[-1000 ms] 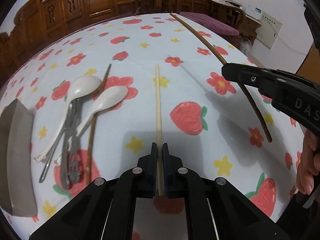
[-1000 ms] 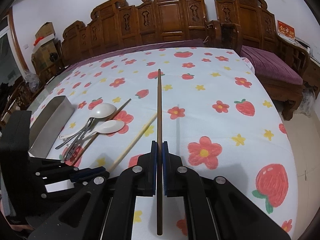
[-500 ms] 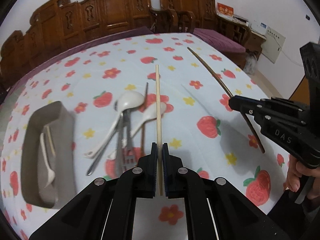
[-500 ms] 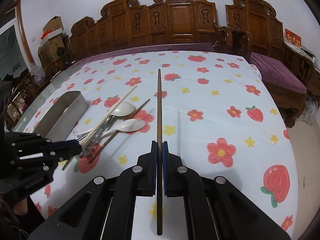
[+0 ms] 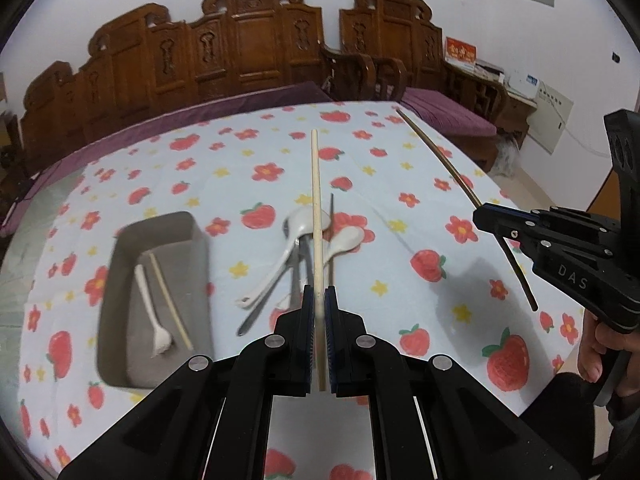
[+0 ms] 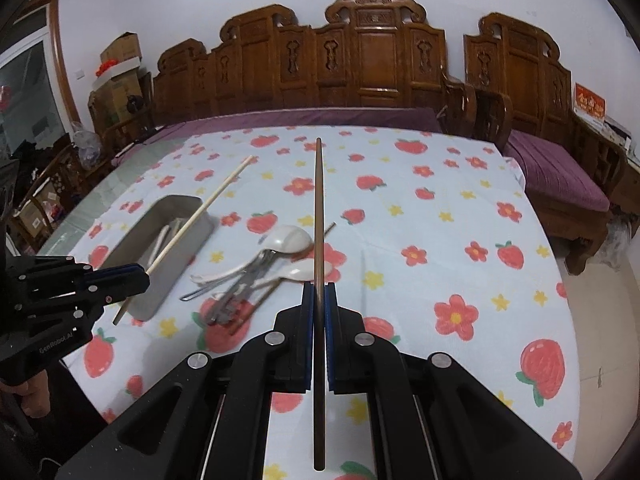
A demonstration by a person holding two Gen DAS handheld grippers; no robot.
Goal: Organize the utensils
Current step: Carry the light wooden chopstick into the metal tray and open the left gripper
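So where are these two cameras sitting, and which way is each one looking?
Left wrist view: sits on the left gripper, looking along its fingers and pale wooden chopstick toward the grey metal tray; a thumb shows at right.
Right wrist view: sits on the right gripper, looking along its dark brown chopstick toward the carved wooden bench.
Both show the strawberry-print tablecloth, the white ceramic spoons and each other's gripper.

Pale chopstick (image 5: 317, 216) and dark chopstick (image 6: 319, 216) — both raised off the table, pointing away. Grey tray (image 5: 120, 264) holding a white spoon (image 5: 149, 312) and another pale chopstick (image 5: 170, 300). Spoons and cutlery (image 6: 256, 270) piled beside it — overlapping.
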